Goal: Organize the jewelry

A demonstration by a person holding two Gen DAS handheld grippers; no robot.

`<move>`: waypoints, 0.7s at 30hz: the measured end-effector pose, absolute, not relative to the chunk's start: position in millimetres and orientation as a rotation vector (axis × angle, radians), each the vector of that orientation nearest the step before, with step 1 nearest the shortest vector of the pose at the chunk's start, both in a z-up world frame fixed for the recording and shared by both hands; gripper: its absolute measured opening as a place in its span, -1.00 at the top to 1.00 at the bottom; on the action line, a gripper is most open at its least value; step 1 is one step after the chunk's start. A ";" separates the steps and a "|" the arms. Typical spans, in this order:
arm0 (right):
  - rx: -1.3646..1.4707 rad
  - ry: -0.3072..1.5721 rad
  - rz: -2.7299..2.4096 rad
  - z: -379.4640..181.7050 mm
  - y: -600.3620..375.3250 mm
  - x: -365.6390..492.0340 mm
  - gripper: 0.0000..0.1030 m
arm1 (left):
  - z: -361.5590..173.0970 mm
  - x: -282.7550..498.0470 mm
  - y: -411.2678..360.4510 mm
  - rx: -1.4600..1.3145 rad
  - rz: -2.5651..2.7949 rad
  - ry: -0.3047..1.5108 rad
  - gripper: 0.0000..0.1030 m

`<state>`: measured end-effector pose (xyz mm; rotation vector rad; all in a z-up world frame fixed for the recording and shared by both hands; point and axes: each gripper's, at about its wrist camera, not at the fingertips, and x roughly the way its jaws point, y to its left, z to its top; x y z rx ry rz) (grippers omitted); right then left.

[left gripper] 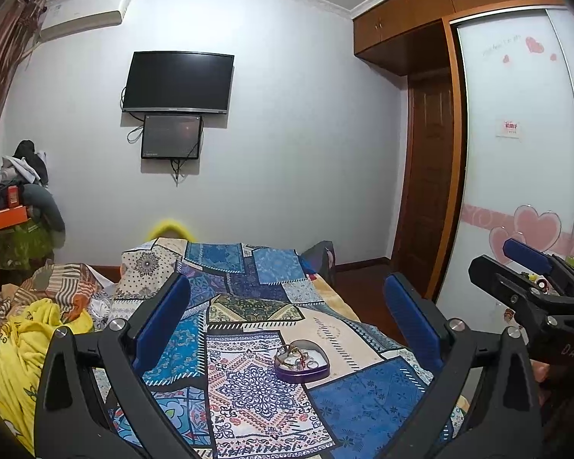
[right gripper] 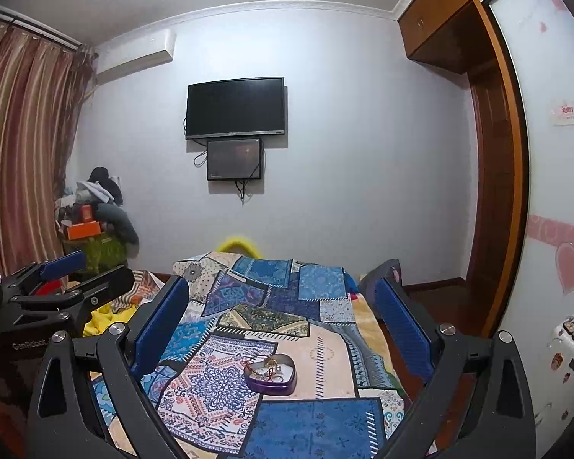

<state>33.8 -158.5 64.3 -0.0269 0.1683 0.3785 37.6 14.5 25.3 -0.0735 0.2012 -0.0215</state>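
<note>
A purple heart-shaped tin [left gripper: 301,361] lies open on the patchwork bedspread [left gripper: 256,394]. It holds several pieces of jewelry [left gripper: 298,355], rings and a bracelet among them. It also shows in the right wrist view [right gripper: 271,375]. My left gripper [left gripper: 287,306] is open and empty, held above the bed, with the tin between and beyond its blue pads [left gripper: 160,321]. My right gripper [right gripper: 283,313] is open and empty too, above the tin. Each gripper appears at the edge of the other's view, the right one [left gripper: 532,279] and the left one [right gripper: 65,279].
A yellow blanket [left gripper: 23,348] and crumpled bedding lie at the bed's left. A wardrobe with heart stickers [left gripper: 516,153] stands at the right beside a brown door [left gripper: 428,176]. A TV [left gripper: 178,82] hangs on the far wall. Piled clothes [left gripper: 15,199] fill the left corner.
</note>
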 end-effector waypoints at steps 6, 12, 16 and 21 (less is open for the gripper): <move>-0.028 0.172 0.382 65.7 -157.8 35.1 -0.88 | 24.7 38.0 13.6 -0.070 -0.024 0.204 -0.98; -0.027 0.175 0.381 66.3 -158.5 34.4 -0.88 | 23.9 37.9 12.5 -0.068 -0.029 0.204 -0.99; -0.027 0.180 0.378 67.7 -158.2 34.7 -0.88 | 23.9 38.0 12.5 -0.068 -0.029 0.204 -0.99; -0.024 0.187 0.377 66.6 -159.5 35.5 -0.88 | 24.6 37.9 11.9 -0.071 -0.033 0.209 -0.99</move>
